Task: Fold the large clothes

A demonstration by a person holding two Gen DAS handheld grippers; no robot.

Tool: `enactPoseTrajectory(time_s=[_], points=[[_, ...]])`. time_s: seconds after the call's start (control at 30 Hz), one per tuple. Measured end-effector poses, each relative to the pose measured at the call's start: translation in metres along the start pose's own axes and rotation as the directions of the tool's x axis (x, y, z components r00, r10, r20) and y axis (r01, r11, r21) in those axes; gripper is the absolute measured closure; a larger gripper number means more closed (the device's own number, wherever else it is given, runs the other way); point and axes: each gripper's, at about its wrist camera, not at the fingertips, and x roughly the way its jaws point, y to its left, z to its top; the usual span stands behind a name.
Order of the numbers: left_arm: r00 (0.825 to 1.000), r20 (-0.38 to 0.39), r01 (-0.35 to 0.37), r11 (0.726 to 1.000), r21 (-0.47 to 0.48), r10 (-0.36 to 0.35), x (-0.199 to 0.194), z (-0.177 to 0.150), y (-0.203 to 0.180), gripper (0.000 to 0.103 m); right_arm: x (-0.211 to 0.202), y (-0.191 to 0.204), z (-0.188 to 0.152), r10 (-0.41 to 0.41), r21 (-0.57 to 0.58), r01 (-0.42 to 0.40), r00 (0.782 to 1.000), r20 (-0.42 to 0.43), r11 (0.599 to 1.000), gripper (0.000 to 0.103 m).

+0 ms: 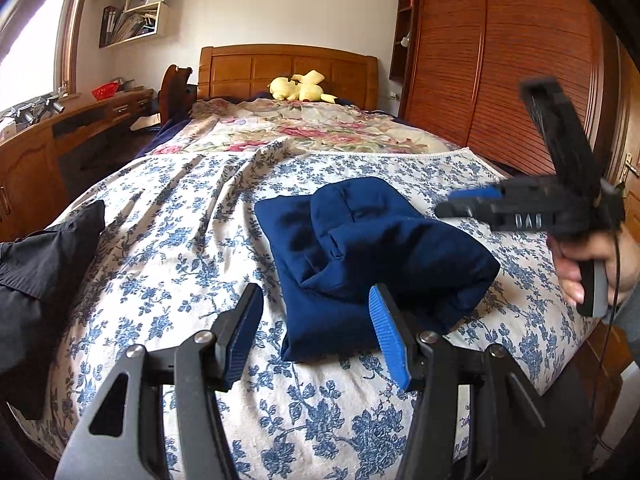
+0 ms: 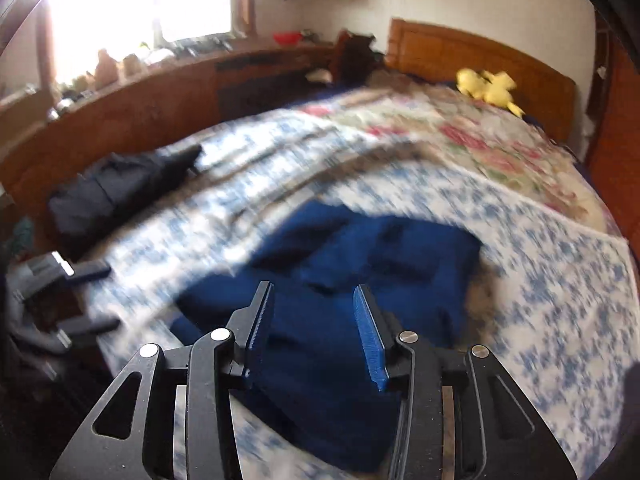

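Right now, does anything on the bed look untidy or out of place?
Mostly the black garment at the bed's left edge: it lies crumpled and unfolded. The blue garment in the middle is folded but lumpy on top. The bedspread is wrinkled. Nothing looks spilled or damaged.

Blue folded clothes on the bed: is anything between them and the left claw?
No, nothing visible. The left claw hangs open just before the blue folded clothes, with only bare flowered bedspread between.

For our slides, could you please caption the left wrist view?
Open left gripper hovers before folded navy garment on floral bedspread.
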Motion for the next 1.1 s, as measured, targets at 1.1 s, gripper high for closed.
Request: enactPoseTrajectory(time_s=[1.1], points=[[0.995, -0.099, 0.000, 1.000, -0.010, -0.001, 0.072, -0.002, -0.018, 0.050, 0.016, -0.011, -0.084, -0.014, 0.058, 0.011, 0.999, 0.049, 0.998, 0.066]])
